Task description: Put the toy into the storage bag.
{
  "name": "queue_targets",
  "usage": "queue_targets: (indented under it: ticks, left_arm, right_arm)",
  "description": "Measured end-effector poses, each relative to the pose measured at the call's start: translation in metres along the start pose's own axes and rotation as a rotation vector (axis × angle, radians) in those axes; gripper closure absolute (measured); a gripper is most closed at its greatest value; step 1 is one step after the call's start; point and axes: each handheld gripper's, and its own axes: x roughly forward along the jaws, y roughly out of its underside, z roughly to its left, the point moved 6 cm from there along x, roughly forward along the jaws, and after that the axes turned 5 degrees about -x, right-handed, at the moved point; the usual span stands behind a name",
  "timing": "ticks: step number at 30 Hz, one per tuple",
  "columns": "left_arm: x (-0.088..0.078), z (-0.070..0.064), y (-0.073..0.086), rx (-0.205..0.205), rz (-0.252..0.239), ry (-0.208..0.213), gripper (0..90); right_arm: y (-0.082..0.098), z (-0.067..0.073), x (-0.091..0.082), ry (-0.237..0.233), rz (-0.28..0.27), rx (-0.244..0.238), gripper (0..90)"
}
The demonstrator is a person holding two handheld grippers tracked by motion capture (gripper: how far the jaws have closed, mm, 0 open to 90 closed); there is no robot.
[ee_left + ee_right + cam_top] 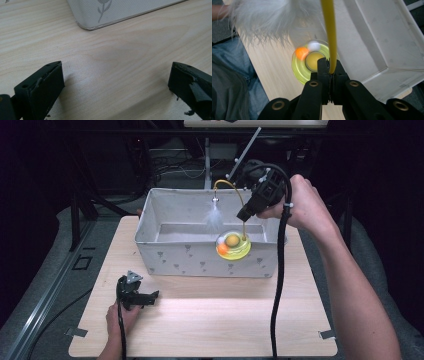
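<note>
Nearest the person, the left gripper [150, 297] rests low on the pale wood-grain table [210, 330], its two black jaws standing wide apart with bare tabletop between them; in the left gripper view a rounded lower corner of the fabric bin [100, 17] lies just ahead, apart from the jaws. The bin [200, 257] is a rectangular, soft-sided box of light grey cloth printed with small plant motifs, open at the top, with a smooth pale interior. Above the bin's near wall, toward its right end, the right gripper [245, 215] is clamped on the thin yellow wire [331, 37] of a cat toy [233, 246], the jaws pressed together with the wire pinched at their tips. The toy's base is a round, translucent yellow-green track disc carrying an orange ball [301, 53] and a white ball [314, 45] around a central yellow dome; it hangs clear of the table, in front of the bin's near wall in the high view. The wire arches up and over to a fluffy white feather tuft [214, 217] dangling above the bin's interior. A black cable [279, 270] trails from the right gripper across the table. Beyond the bin, dark frame legs and cables stand in shadow.
</note>
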Motion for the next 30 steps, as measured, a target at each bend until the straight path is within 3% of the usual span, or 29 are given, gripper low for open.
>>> queue_targets:
  ticks: [8, 19, 30]
  left_arm:
    - [0.000, 0.000, 0.000, 0.000, 0.000, -0.002, 0.2]
    - [0.000, 0.000, 0.000, -0.001, 0.000, -0.001, 0.2]
    - [0.000, 0.000, 0.000, -0.002, 0.000, -0.001, 0.2]
  right_arm:
    - [-0.007, -0.021, -0.007, 0.056, 0.019, 0.039, 88.7]
    - [0.000, -0.054, 0.006, 0.084, 0.068, 0.118, 88.7]
    - [0.009, -0.077, 0.013, 0.113, 0.072, 0.182, 88.6]
